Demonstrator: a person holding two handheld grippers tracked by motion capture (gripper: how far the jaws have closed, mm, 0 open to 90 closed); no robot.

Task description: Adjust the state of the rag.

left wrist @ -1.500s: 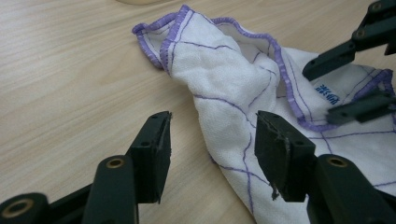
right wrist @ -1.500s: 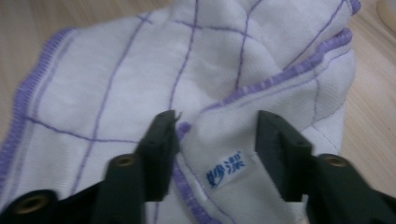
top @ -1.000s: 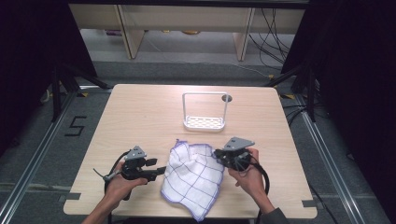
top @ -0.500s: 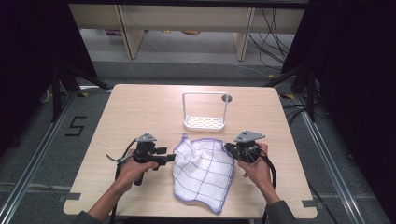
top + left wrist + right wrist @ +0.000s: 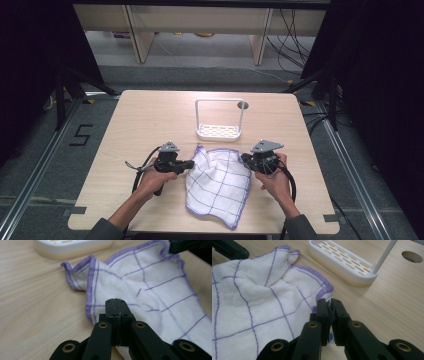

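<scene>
High view puts the cloth [image 5: 218, 182] flat on the table [image 5: 150, 120] between both grippers. Left gripper [image 5: 189, 164], jaws just closing, seemingly pinches its left edge; right gripper [image 5: 245, 159] clamps the opposite corner, both equally near.

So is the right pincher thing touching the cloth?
Touching. In the right gripper view, the right gripper has its jaws shut on the cloth's purple-edged corner.

Even, soft light from above falls on the bench [image 5: 150, 120], with only faint shadows. The room around it lies in near darkness. The high view is slightly soft. In both gripper views the nearest black parts are blurred, the far edges too.
</scene>
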